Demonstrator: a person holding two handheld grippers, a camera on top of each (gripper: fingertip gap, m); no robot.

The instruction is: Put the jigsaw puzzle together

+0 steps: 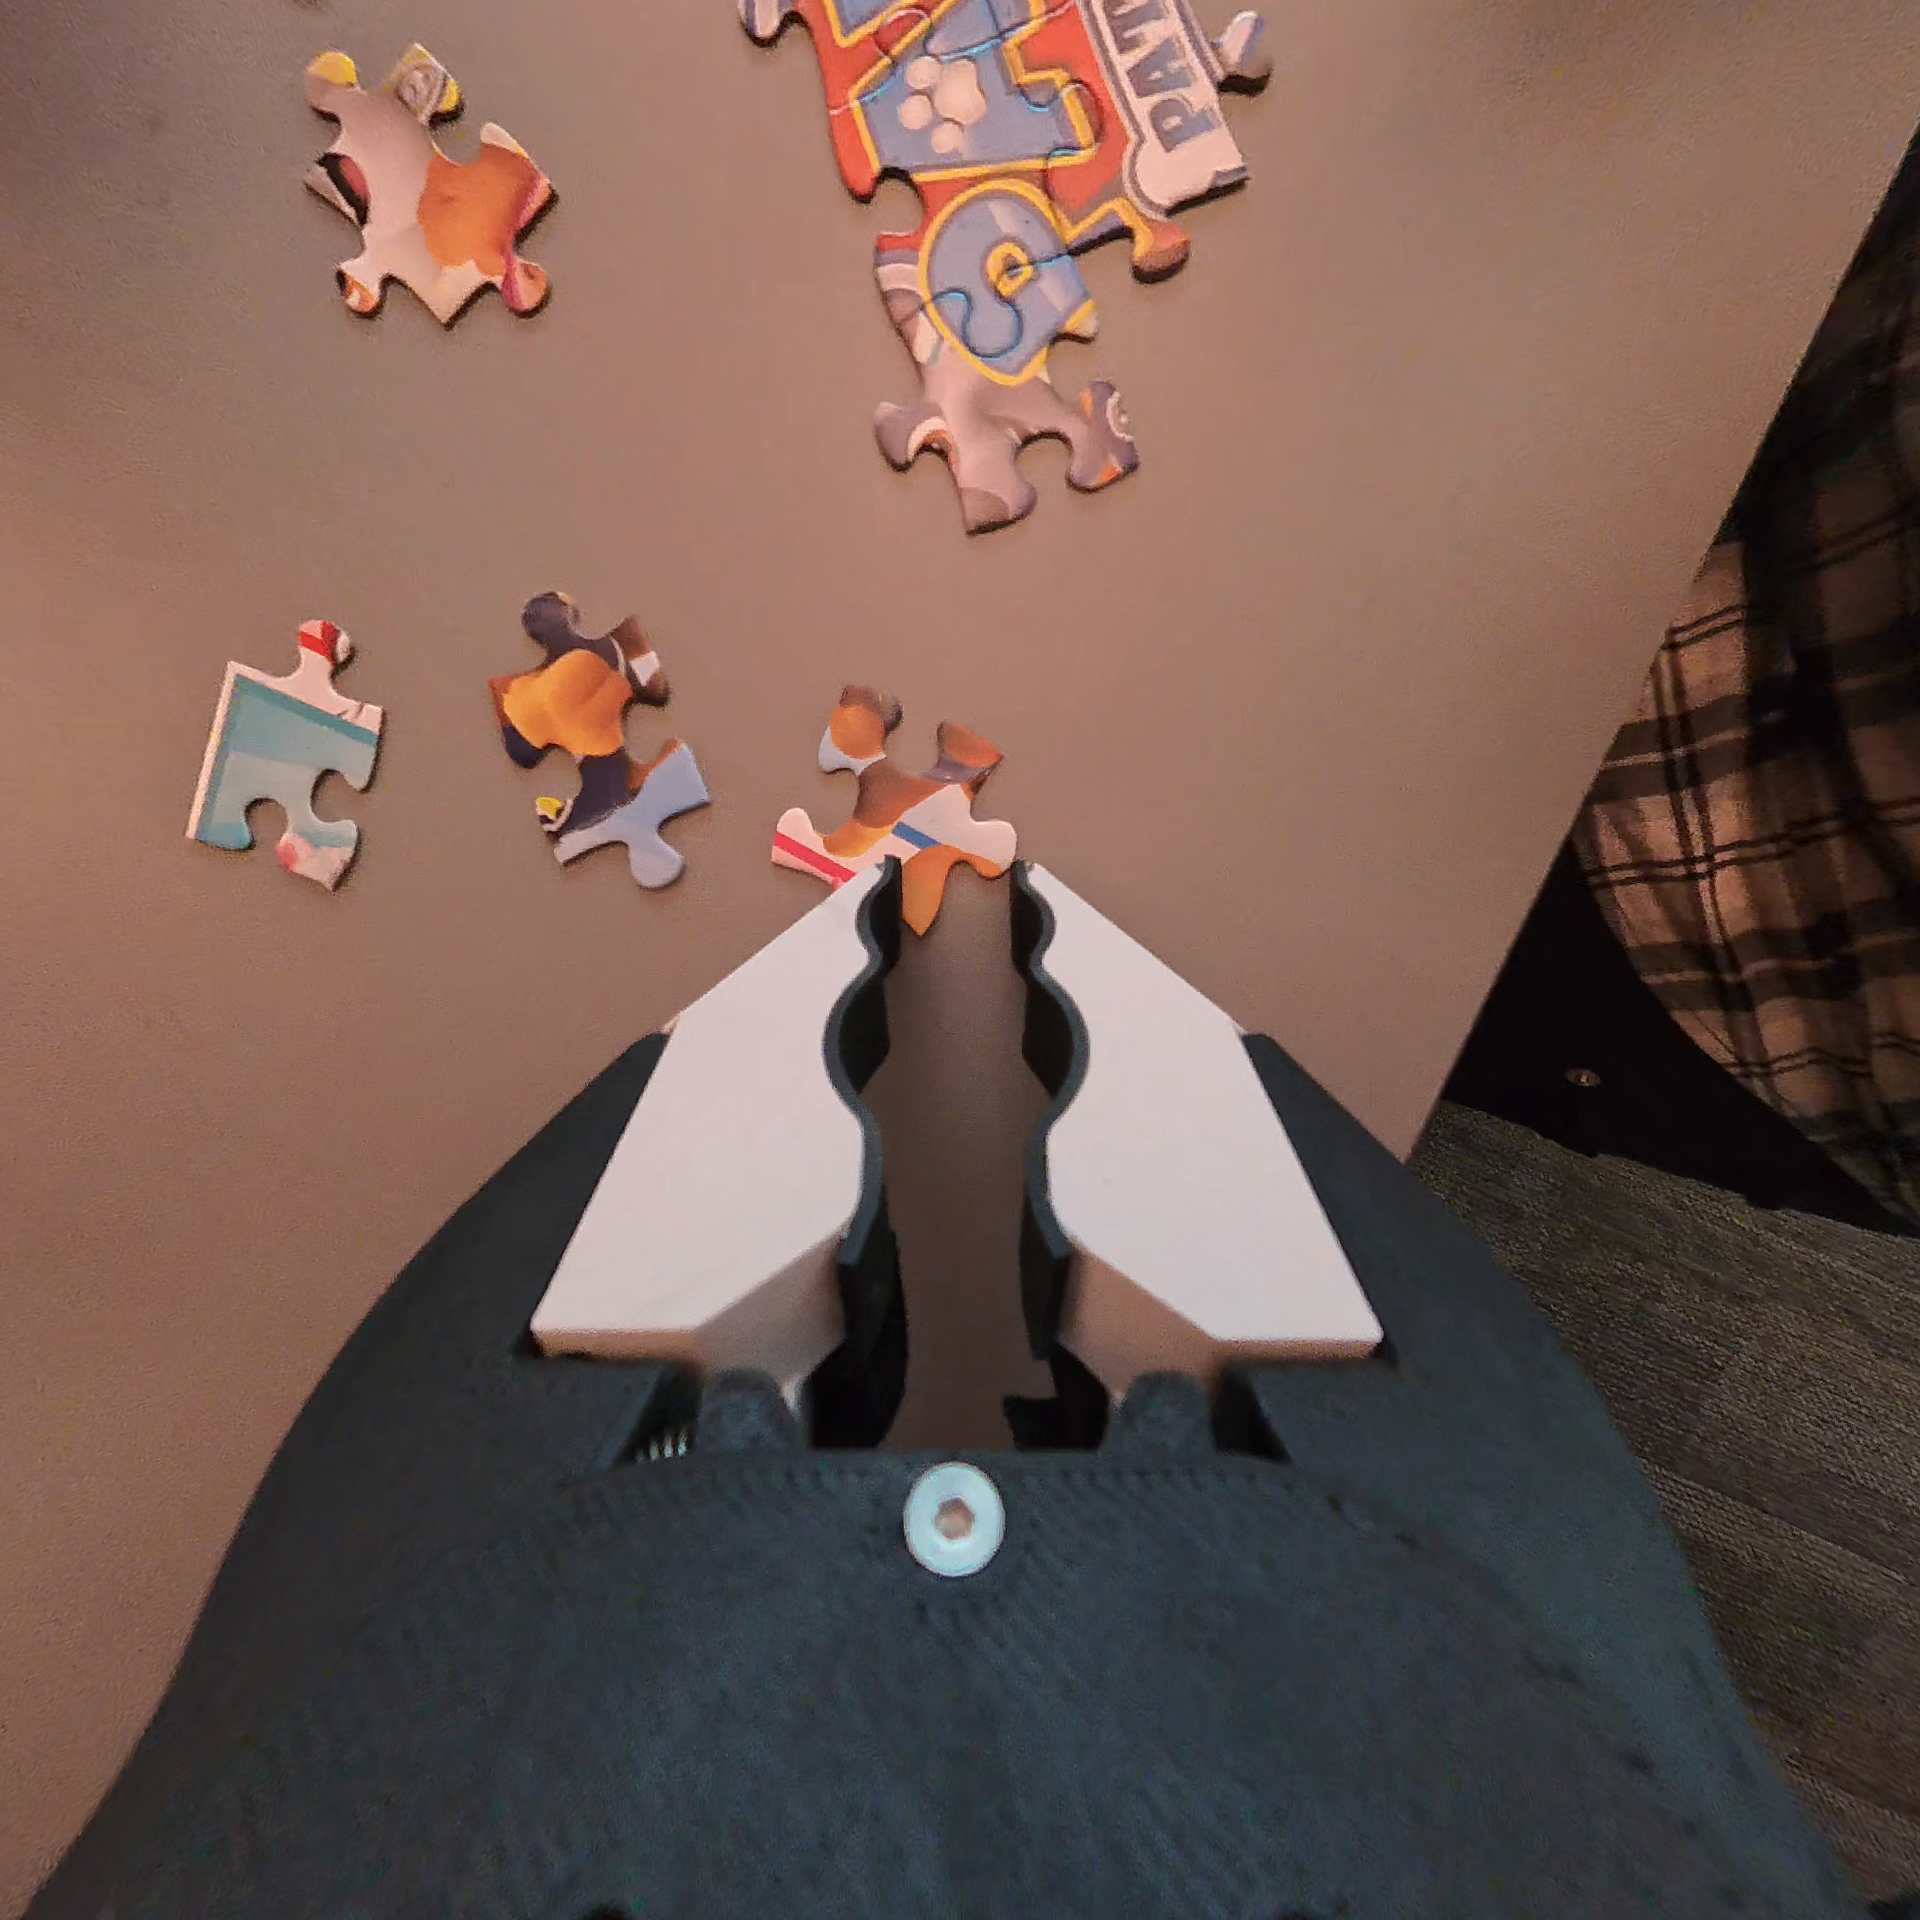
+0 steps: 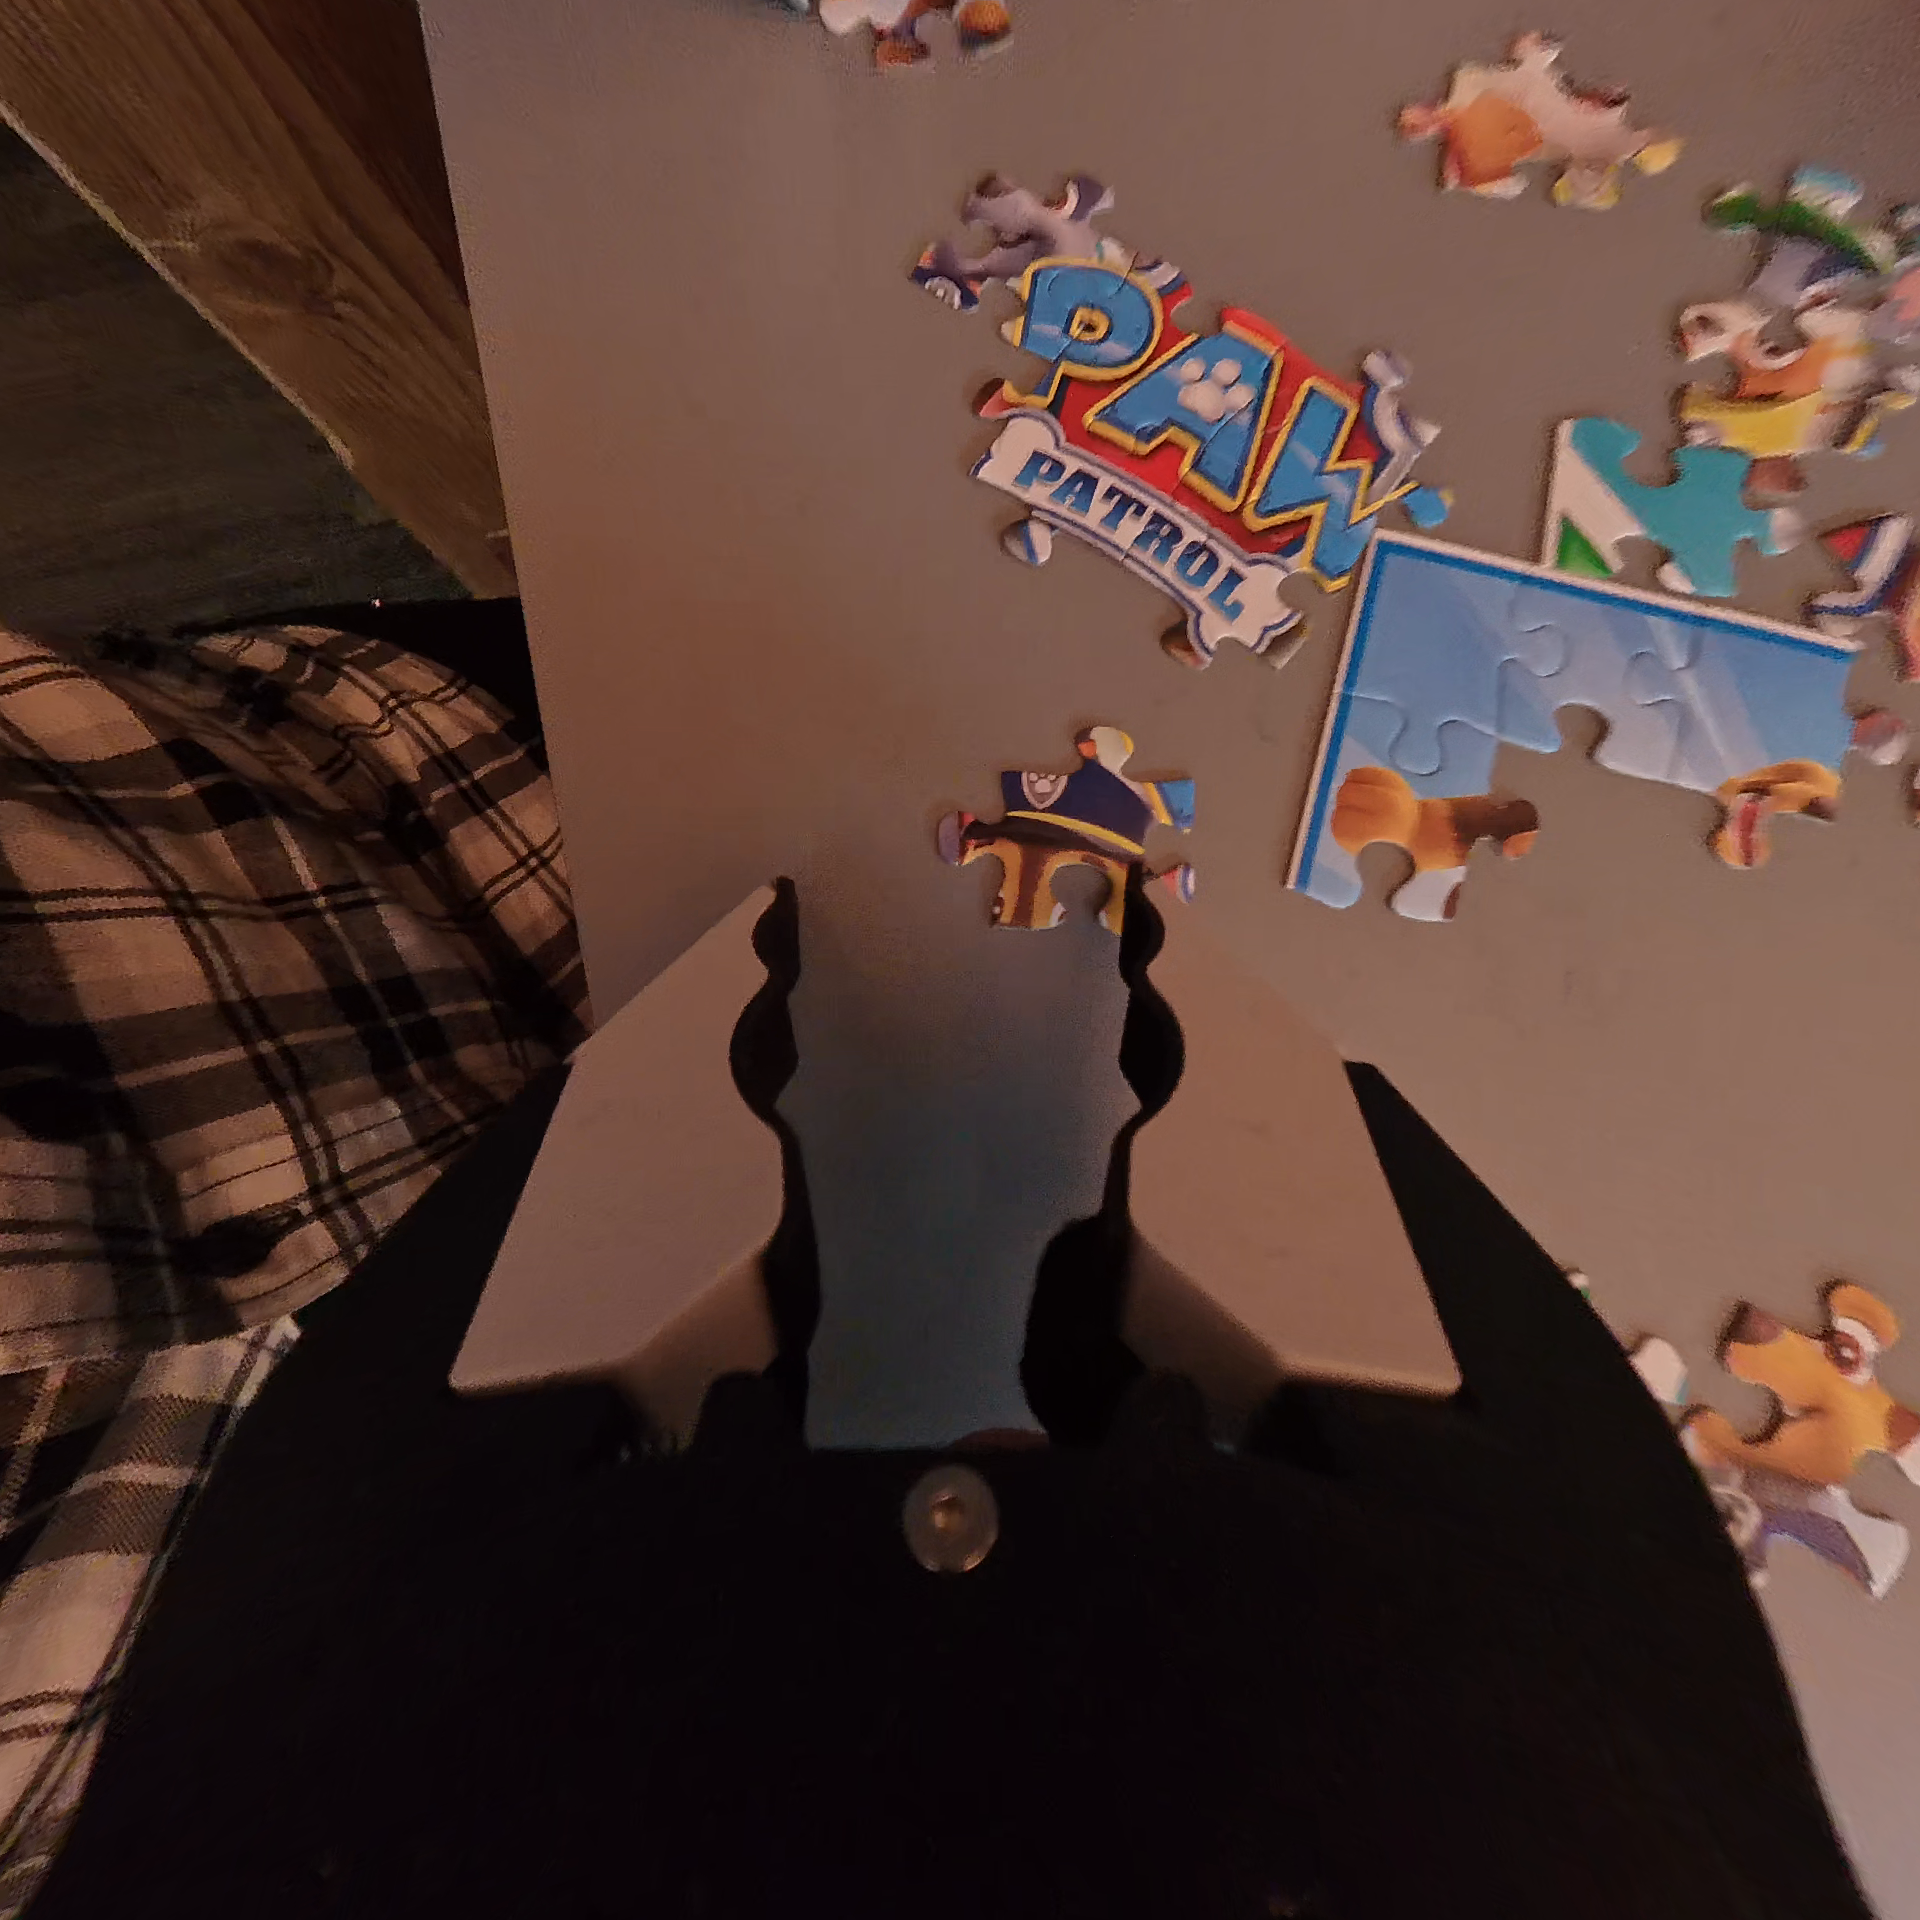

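Left gripper: the left gripper [image 1: 948, 883] hangs low over the desk [image 1: 1351, 675], fingers parted with a narrow gap and nothing between them.
Nearest piece, left: an orange-and-white puzzle piece [image 1: 896, 800] lies flat right at the fingertips, dead ahead, its lower tab already showing in the gap; whether a finger touches it, I cannot tell.
Its lie: it runs a little wider than deep, so its long axis crosses the line of the fingers.
Other loose pieces, left: a dark-blue-and-orange piece [image 1: 597, 743] and a teal edge piece [image 1: 286, 758] sit off to the left, well apart from the fingers.
Logo cluster: the joined logo section [image 1: 1023, 208] lies farther ahead, slightly right, with a 4th loose piece [image 1: 431, 192] up at far left.
Right gripper: the right gripper [image 2: 956, 904] is wide open and empty, with bare desk between the fingers.
Nearest piece, right: a piece with a police-hat dog [image 2: 1070, 842] sits just ahead and to the right, its right edge tucked behind the right fingertip.
Assembled corner: a sky-blue corner section [image 2: 1558, 707] lies to the right, just beside the logo section.
Progress: 2 joined sections, many singles loose, so it looks early.
Next move, my read: the left gripper is better lined up; a short push forward would bring its piece between the fingers.
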